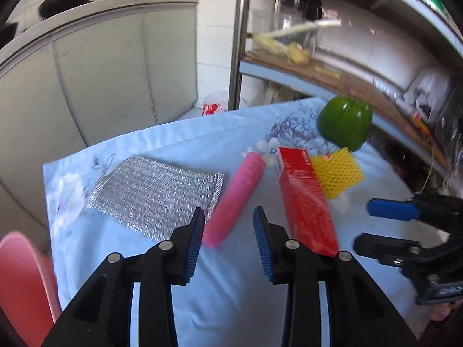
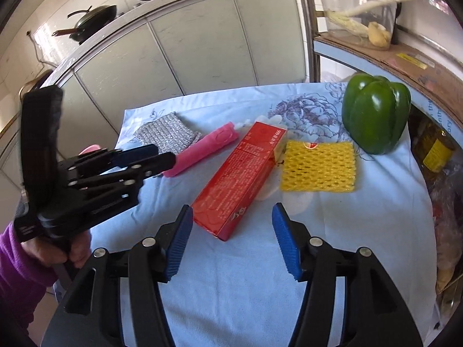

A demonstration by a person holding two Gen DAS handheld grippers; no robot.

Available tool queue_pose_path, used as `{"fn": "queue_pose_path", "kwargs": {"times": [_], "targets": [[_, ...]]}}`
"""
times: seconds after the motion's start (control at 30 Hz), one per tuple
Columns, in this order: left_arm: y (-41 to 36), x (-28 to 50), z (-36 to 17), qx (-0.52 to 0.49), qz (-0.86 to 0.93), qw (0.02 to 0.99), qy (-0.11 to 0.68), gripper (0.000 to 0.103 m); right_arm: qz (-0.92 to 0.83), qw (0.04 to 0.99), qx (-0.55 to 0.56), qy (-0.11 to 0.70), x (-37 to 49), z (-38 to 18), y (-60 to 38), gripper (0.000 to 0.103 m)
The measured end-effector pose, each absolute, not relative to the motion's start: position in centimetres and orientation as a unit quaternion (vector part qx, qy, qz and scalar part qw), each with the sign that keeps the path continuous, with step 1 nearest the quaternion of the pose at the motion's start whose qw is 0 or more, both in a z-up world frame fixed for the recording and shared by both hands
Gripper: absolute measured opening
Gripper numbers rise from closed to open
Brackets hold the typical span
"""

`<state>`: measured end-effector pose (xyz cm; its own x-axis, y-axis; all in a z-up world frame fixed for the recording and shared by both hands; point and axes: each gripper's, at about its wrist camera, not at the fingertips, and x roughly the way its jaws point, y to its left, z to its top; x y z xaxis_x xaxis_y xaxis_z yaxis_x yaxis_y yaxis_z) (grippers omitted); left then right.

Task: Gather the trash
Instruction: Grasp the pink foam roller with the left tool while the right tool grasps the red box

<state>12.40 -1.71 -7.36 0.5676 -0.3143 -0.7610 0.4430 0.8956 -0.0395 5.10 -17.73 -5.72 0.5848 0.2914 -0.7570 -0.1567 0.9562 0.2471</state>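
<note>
The long red cardboard carton (image 2: 241, 177) lies flat and slantwise on the pale blue flowered tablecloth (image 2: 246, 289), its near end just ahead of my right gripper (image 2: 232, 240). I judge it the likeliest trash to take first, since those fingers are spread wide and empty, straddling that end. Touching its far right side is a yellow foam-net fruit sleeve (image 2: 318, 169), also probably trash. On the carton's left lies a pink rolled cloth (image 2: 202, 150), and my left gripper (image 1: 228, 244), likewise wide open and holding nothing, points at its near end. Beyond that is a silver mesh scouring cloth (image 1: 156, 193). A green bell pepper (image 2: 376, 114) stands upright at the far right, apart from the sleeve. On the shelf behind, a clear plastic tub (image 2: 357, 14) holds a leek and something pale yellow. No bin is clearly visible; a pink rounded edge (image 1: 20, 283) at the left may be one, I cannot tell.
</note>
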Motion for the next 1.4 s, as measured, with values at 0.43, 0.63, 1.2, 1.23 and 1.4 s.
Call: {"fn": "queue_pose_path", "kwargs": {"times": [0.43, 0.63, 1.2, 1.23, 1.4], "targets": [[-2.4, 12.9, -8.9, 0.086, -0.210, 0.874, 0.429, 0.022, 0.119, 0.879, 0.100, 0.451, 6.2, -6.1, -17.9, 0.058], [-0.8, 9.2, -8.2, 0.048, -0.186, 0.884, 0.427, 0.021, 0.122, 0.871, 0.130, 0.458, 7.7, -6.0, -17.2, 0.058], [3.4, 3.2, -8.4, -0.016, -0.117, 0.889, 0.442, 0.021, 0.072, 0.869, 0.054, 0.486, 10.8, -8.6, -13.6, 0.053], [3.4, 3.1, -8.4, -0.017, -0.118, 0.888, 0.444, 0.021, 0.083, 0.867, 0.047, 0.489, 10.5, -8.6, -13.8, 0.053], [3.2, 2.7, -8.5, -0.026, -0.129, 0.879, 0.459, 0.021, 0.111, 0.859, 0.033, 0.498, 9.0, -8.2, -15.6, 0.047]]}}
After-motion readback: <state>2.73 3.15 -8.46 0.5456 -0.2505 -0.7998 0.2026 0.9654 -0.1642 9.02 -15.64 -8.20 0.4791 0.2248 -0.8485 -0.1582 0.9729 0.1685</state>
